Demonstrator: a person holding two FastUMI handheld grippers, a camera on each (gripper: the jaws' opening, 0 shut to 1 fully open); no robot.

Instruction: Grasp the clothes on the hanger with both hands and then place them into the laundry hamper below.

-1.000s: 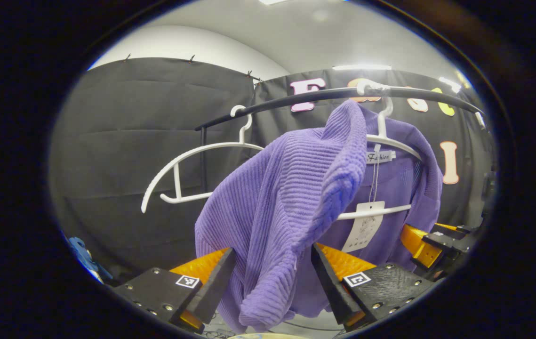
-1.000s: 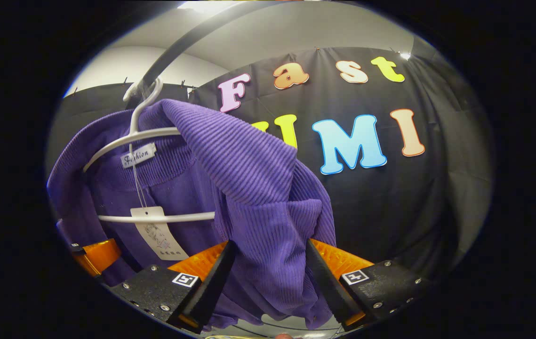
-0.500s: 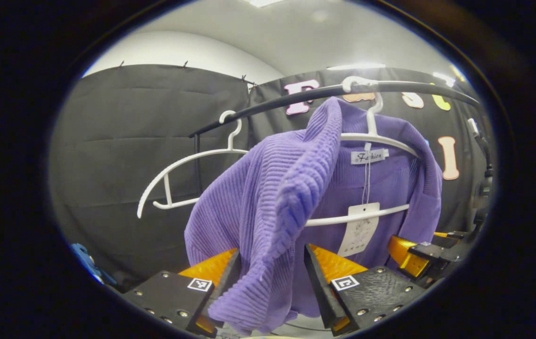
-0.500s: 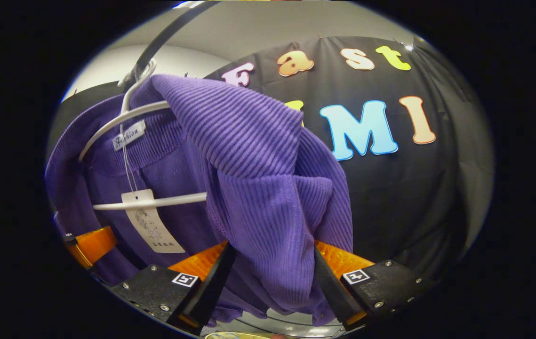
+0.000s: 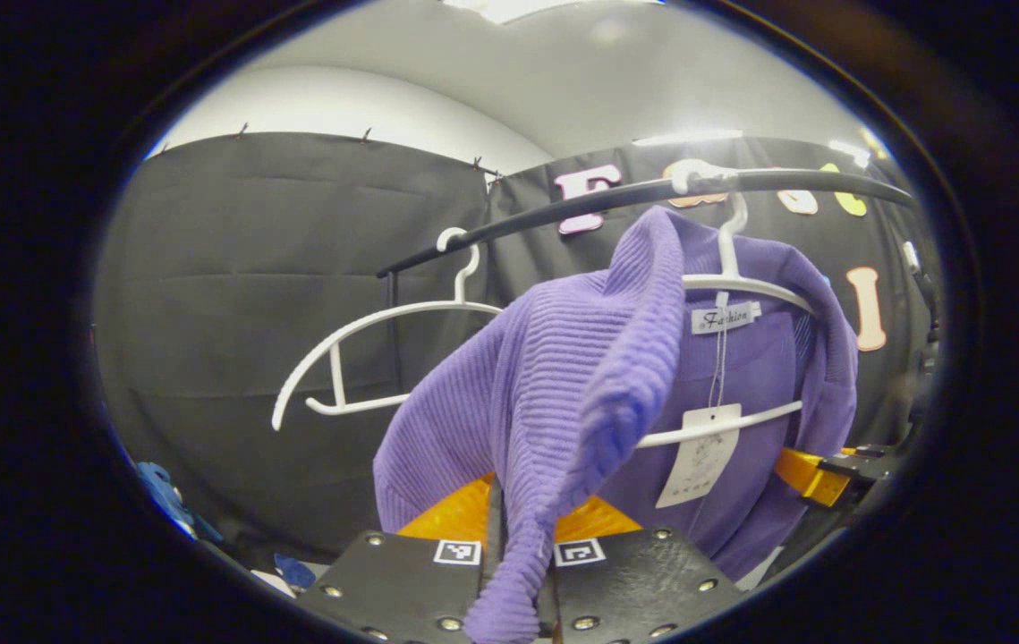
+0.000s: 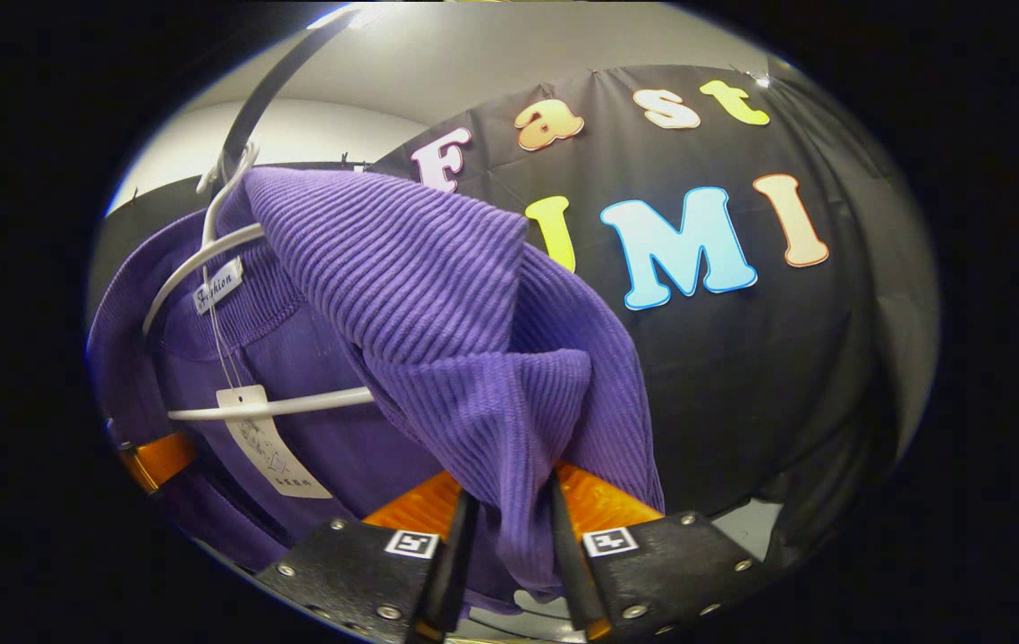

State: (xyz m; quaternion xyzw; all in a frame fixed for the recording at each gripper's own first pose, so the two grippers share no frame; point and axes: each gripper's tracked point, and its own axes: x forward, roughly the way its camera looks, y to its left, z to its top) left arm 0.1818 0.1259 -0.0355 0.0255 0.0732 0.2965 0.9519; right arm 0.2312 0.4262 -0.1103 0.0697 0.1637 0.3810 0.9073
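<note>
Over on the left, an empty white hanger (image 5: 357,353) hangs from the black rail (image 5: 616,192), with nothing draped on it. Low by the edge of the left gripper view sits something blue (image 5: 165,492) that I cannot make out.

Next along the rail, the purple ribbed sweater (image 5: 581,376) hangs on its own white hanger (image 5: 742,286), a paper tag (image 5: 701,456) dangling on a string from the collar down across the hanger's lower bar. The left gripper (image 5: 518,559) is pinched tight on a fold of the sweater's left shoulder, both orange-backed fingers pressed together on the knit, and a narrow strip of fabric squeezes out below them. The cloth is drawn from the hanger down toward that grip.

Further right, the right gripper (image 6: 509,537) clamps the other shoulder of the sweater (image 6: 437,340) in the same way, its fingers close together with a thick bunch of ribbed cloth between them. From that side the hanger (image 6: 205,259) and the tag (image 6: 267,447) sit to the left of the grip, and the left gripper's orange finger (image 6: 156,461) peeks out past the sweater's far edge.
</note>
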